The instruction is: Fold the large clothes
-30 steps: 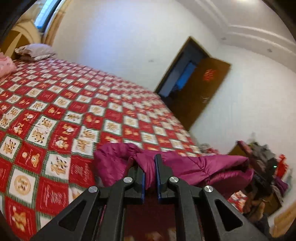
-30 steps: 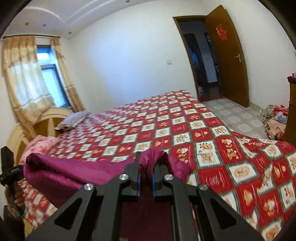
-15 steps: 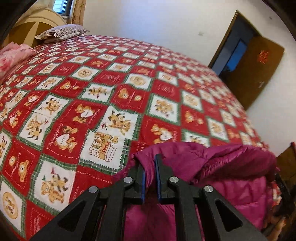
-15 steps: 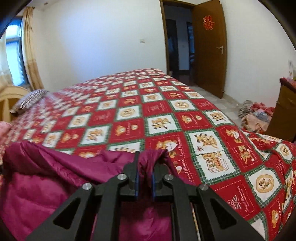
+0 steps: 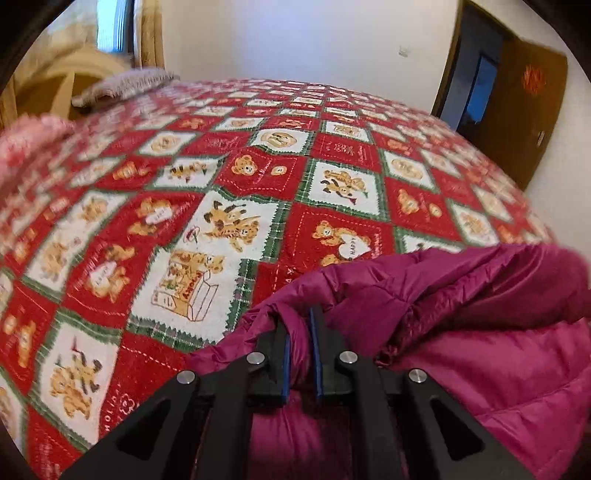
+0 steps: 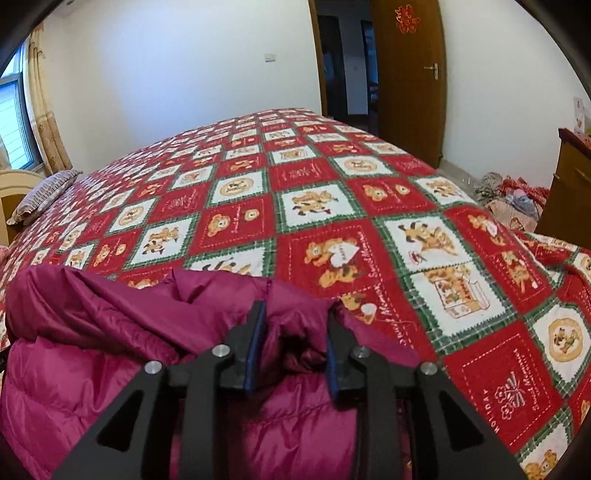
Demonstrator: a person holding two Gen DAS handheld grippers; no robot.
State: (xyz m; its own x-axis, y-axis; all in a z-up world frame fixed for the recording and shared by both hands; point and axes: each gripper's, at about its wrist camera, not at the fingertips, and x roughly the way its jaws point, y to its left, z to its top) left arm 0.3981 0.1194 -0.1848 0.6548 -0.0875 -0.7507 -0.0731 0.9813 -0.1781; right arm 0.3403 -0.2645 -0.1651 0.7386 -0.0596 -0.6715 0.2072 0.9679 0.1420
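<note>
Left hand-held gripper [image 5: 300, 323] clenched on jacket [image 5: 480, 332] edge at bed [image 5: 258, 184] front; right hand-held gripper [image 6: 297, 314] just opening, jacket fold loose between jaws.

Printed on the bedspread [image 6: 369, 162]: "HAPPY" inside the white heart [image 6: 345, 254] held by a bear, "Sweet Moment" in script beside that square, "HOLIDAY" along the edge of a red bow square [image 6: 511, 393]. Same "HAPPY" heart [image 5: 354, 251] legible from the left wrist. Pasted on the brown door [image 6: 406, 74]: a red paper sign [image 6: 405, 17], possibly a double-happiness character.
</note>
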